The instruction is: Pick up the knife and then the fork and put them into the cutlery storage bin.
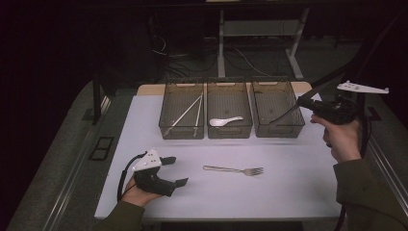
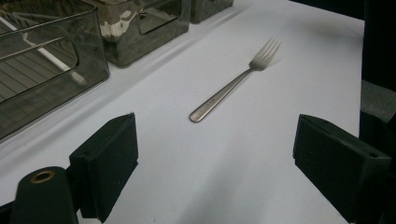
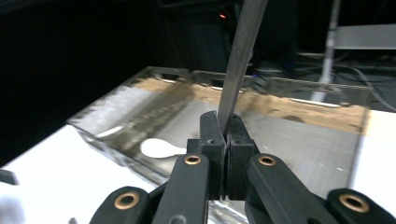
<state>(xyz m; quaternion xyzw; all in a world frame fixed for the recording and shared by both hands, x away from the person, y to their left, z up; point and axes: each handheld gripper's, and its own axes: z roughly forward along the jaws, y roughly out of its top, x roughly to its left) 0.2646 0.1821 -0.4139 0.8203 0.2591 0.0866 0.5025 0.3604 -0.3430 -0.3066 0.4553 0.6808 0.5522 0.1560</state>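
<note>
Between my right gripper's (image 3: 223, 140) fingers (image 3: 212, 135) a flat metal utensil handle (image 3: 240, 56) is clamped tight, sticking out past the tips over the right-hand bin (image 1: 278, 107); can't tell which utensil. My left gripper (image 1: 174, 171) has its fingers (image 2: 109, 158) spread wide, nothing between them. Fork (image 2: 233, 83) lies flat on the table (image 2: 280, 93) ahead of them, handle end nearest, not touching.

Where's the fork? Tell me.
In the high view the fork lies flat on the table, mid-front, before the middle bin, right of the open left gripper.
</note>
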